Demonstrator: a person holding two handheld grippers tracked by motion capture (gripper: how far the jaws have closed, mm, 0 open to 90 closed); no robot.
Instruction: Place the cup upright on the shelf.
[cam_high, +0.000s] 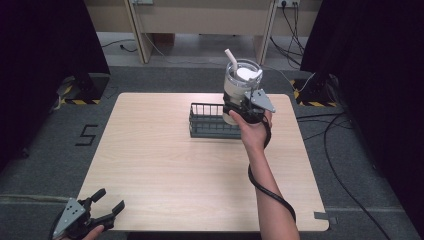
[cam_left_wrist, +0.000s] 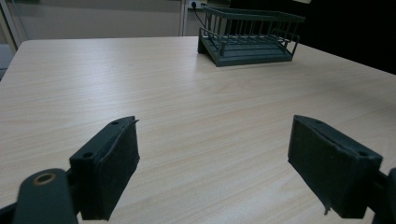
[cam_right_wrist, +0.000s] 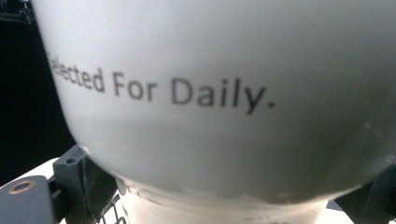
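Tumbler (cam_high: 239, 85) with straw rides upright, clamped in the right hand-held gripper (cam_high: 245, 111) above the wire rack (cam_high: 210, 121), likely bound for it; left hand-held gripper (cam_high: 102, 210) idles released over the counter (cam_high: 165, 170) edge.

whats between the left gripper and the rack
Bare table top: nothing lies between the left gripper and the rack in the left gripper view.
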